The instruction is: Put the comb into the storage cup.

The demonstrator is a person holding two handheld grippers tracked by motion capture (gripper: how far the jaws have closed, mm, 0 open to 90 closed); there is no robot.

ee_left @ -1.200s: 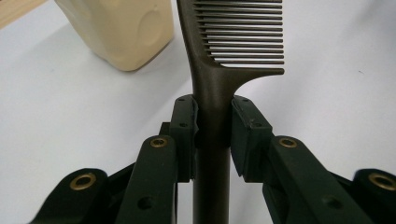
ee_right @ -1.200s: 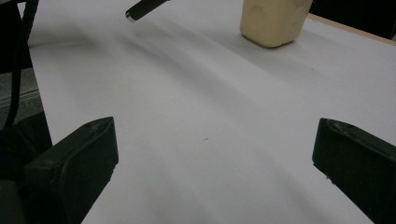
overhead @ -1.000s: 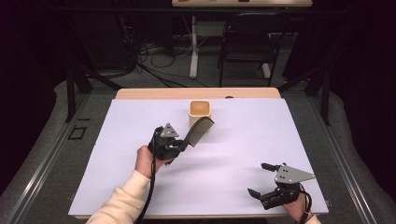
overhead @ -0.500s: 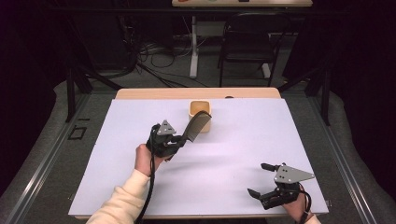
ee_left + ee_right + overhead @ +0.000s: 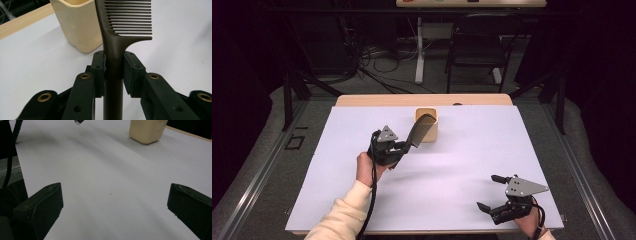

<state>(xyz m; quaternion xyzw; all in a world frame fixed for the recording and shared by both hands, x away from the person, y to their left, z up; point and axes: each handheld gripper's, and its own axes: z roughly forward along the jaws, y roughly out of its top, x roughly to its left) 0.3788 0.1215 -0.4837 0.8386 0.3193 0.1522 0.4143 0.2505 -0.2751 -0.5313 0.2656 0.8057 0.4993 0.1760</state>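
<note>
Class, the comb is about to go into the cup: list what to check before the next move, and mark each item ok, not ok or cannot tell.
1. Left gripper clamps the comb handle: ok.
2. Comb tip over the cup mouth: ok.
3. Cup upright: ok.
4. Cup empty inside: cannot tell.
5. Right gripper open, apart from the cup: ok.
6. Table bare around the cup: ok.

Your left gripper (image 5: 404, 146) is black with brass-ringed screws and a grey triangle plate; your sleeve (image 5: 343, 215) is cream.
</note>
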